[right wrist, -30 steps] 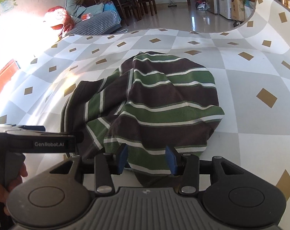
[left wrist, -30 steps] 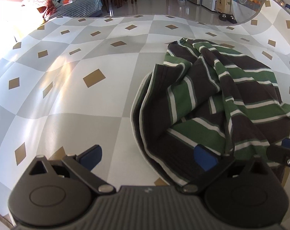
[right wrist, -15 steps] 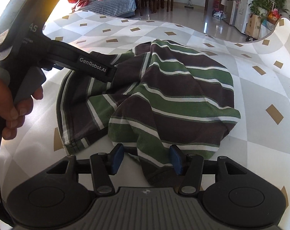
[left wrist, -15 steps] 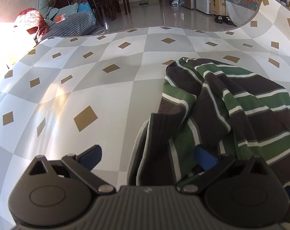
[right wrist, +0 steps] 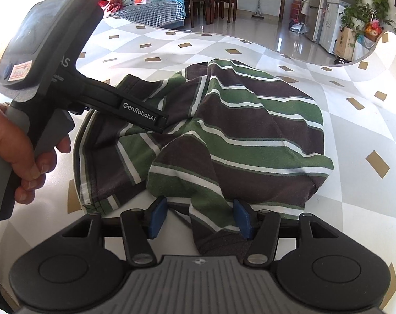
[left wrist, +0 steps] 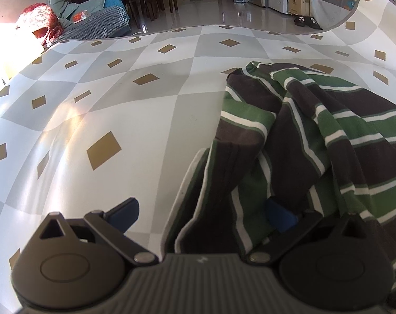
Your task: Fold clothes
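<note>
Left claw (left wrist: 200,216) spread wide, its right finger now pushed into the folds of the striped garment (left wrist: 315,141); right claw (right wrist: 199,218) released, straddling a hanging tip of cloth, gripping nothing. The garment lies rumpled toward the near edge of the checked table cover (left wrist: 106,99). Over the last second both claws have closed in on it; a grasp looks imminent.

place: home, likely living-dining room | cues: sofa (left wrist: 93,26), dining chairs (right wrist: 219,2), fridge (right wrist: 321,15), houseplants (right wrist: 365,7)
</note>
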Tool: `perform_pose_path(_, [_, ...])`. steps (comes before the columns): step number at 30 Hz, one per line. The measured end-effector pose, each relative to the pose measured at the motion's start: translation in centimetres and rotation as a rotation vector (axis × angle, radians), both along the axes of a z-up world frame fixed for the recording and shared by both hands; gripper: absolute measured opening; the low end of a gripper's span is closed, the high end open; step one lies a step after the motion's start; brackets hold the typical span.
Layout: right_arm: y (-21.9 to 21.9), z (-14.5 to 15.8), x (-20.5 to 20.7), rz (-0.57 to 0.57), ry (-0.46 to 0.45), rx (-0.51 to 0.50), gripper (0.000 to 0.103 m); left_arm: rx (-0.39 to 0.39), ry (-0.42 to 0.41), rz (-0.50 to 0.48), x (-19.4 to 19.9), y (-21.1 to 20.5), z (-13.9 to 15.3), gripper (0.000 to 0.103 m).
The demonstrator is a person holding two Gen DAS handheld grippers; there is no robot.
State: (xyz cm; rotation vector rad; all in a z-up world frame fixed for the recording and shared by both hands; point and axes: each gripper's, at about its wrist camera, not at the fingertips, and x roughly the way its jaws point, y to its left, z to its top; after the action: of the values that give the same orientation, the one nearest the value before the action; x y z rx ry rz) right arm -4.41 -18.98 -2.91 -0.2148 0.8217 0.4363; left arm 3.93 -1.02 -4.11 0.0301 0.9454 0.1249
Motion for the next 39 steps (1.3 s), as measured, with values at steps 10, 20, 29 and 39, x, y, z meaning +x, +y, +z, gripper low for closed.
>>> perform_pose_path(10, [-0.9, 0.0, 0.7, -0.071, 0.004, 0.037, 0.027, -0.04, 0.018, 0.0, -1.6, 0.3, -0.1, 0.103])
perform_pose_path(20, [-5.3, 2.9, 2.1, -0.276, -0.04, 0.213, 0.01, -0.052, 0.039, -0.018, -5.3, -0.3, 0.0, 0.103])
perform_pose_path(29, [-9.3, 7.7, 2.0, -0.382, -0.138, 0.377, 0.009, -0.051, 0.067, -0.061, -9.0, -1.5, 0.2, 0.103])
perform_pose_path(39, [-10.0, 6.5, 1.9, -0.337, 0.006, 0.388, 0.037, -0.058, 0.089, -0.132, -12.4, -3.2, 1.1, 0.103])
